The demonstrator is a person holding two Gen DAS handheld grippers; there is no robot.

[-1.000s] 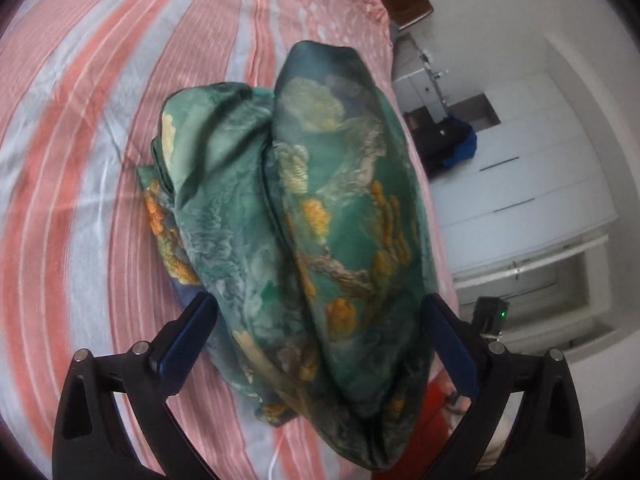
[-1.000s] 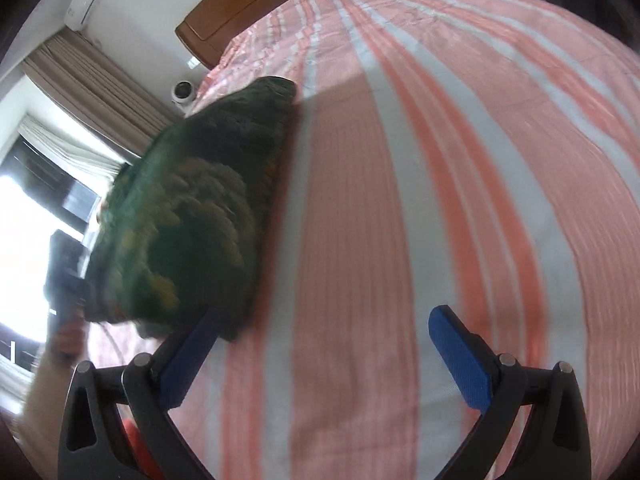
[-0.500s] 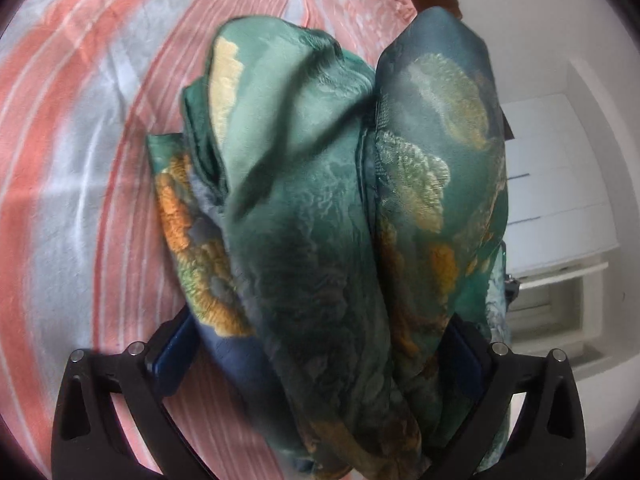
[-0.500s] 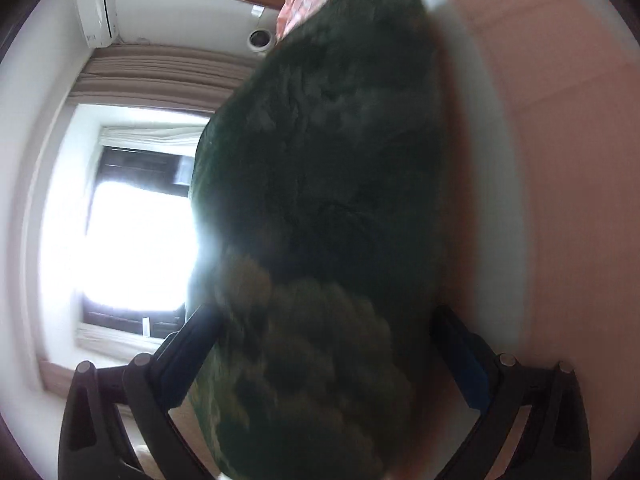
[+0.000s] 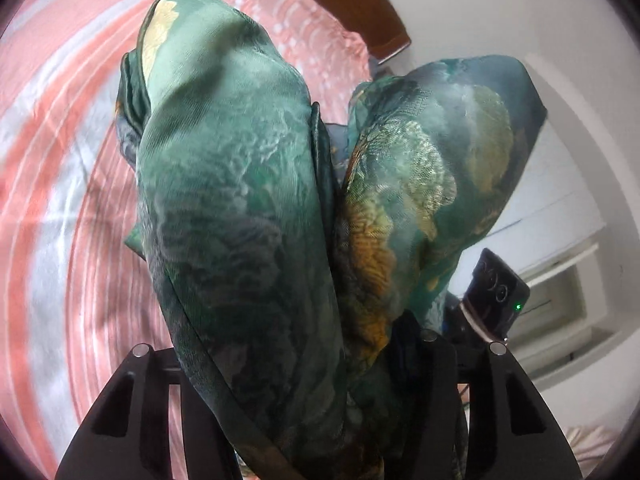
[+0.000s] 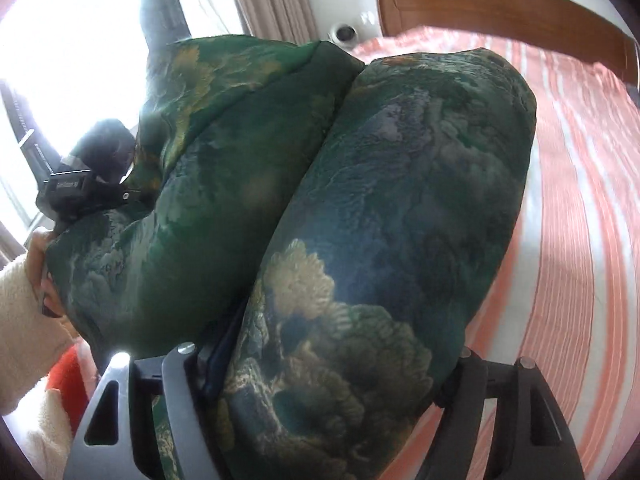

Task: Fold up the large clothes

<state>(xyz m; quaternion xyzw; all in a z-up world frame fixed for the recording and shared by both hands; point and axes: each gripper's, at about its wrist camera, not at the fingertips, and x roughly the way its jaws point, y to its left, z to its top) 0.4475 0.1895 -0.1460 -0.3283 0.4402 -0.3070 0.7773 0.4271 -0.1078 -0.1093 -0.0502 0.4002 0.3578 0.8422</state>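
So the green printed garment [image 5: 240, 208] is bunched up into two fat lobes, held up off the striped bedsheet [image 5: 60, 200]. In the left wrist view both lobes run lengthwise away from the camera, from 6 o'clock up toward 12, with the second lobe leaning off to about 1 o'clock. The left gripper [image 5: 304, 364] is pretty much buried in it: fabric fills the whole space between the black fingers and spills over them, so it looks clamped on the cloth with the jaws fairly narrow, though the pads themselves are hidden.

Same story from the right wrist view. The garment [image 6: 400, 220] stretches from 6 o'clock up toward 1 o'clock, and the right gripper [image 6: 328, 364] has a thick wad of it stuffed between its fingers, blue pad [image 6: 218, 364] pressed against the fabric at 7 o'clock. Left hand [image 6: 40, 264] shows at 9 o'clock, right against the cloth. Wooden headboard [image 6: 500, 4] sits at 1 o'clock.
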